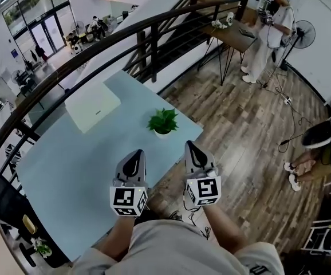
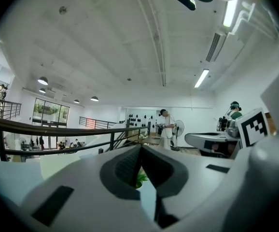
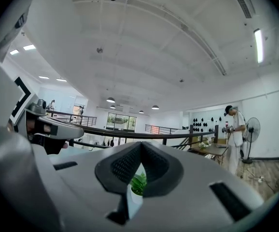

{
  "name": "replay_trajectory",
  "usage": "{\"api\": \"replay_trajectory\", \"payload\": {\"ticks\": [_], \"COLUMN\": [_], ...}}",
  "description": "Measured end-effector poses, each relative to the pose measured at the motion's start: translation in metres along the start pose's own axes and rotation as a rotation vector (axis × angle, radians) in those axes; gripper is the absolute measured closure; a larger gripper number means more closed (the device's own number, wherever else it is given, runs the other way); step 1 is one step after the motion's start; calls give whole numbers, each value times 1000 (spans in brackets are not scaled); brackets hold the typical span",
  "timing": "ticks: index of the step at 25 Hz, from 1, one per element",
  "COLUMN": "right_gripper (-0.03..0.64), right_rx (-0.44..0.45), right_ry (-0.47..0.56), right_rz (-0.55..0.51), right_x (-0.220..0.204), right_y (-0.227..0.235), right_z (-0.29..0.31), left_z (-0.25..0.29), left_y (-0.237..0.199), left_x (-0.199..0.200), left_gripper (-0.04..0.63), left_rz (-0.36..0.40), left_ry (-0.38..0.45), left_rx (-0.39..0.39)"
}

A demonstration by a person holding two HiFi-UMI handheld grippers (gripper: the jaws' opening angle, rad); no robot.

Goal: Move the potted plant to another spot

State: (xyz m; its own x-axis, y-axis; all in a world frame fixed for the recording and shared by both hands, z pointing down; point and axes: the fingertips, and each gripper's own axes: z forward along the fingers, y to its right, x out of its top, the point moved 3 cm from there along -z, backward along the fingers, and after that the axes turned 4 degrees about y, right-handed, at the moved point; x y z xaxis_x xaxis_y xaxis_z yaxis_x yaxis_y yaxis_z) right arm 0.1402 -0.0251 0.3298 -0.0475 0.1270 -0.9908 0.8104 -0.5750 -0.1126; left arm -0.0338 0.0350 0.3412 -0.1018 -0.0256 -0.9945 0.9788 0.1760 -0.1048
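Note:
A small green potted plant [image 1: 163, 122] in a white pot stands near the right edge of the pale blue table [image 1: 74, 171]. My left gripper [image 1: 137, 152] and right gripper [image 1: 189, 145] hover side by side nearer to me than the plant, apart from it, both pointing level toward it. Each is shut with nothing held. In the left gripper view the jaws [image 2: 140, 147] meet, and the plant's leaves [image 2: 141, 178] show through the gap below. The right gripper view shows the same: closed jaws [image 3: 140, 144] with the plant [image 3: 138, 183] beyond them.
A white box [image 1: 92, 105] lies on the table left of the plant. A dark railing [image 1: 125, 33] runs behind the table. To the right is wood floor [image 1: 251, 153] with cables, a person at a desk [image 1: 268, 27], a fan [image 1: 304, 33] and another person [image 1: 320, 148].

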Motion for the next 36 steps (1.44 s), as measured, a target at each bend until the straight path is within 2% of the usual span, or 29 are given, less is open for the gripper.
{"api": "replay_trajectory", "payload": {"ticks": [5,13,16,25,36], "right_gripper": [614,614,614,614,614], "right_rx": [14,6,-13,-41,-26], "right_ry": [10,19,18,17,28], "right_rz": [-31,11,-15,-26,-21], "right_x": [7,5,8,9,13], "right_y": [-6,1,6,15,15], "right_z": [4,2,0,-8,-14], "left_z": [1,1,-1,-1,-4], "left_y": [-6,-10,-11,-7,2], "left_x": [-2,-3,-4,-3,-11], "left_gripper": [583,583,583,583,583], "left_rz": [-6,10,6,3,3], "left_ry": [-4,-2,-6,-1,-29], "left_rx": [-1,8,14,8,9]}}
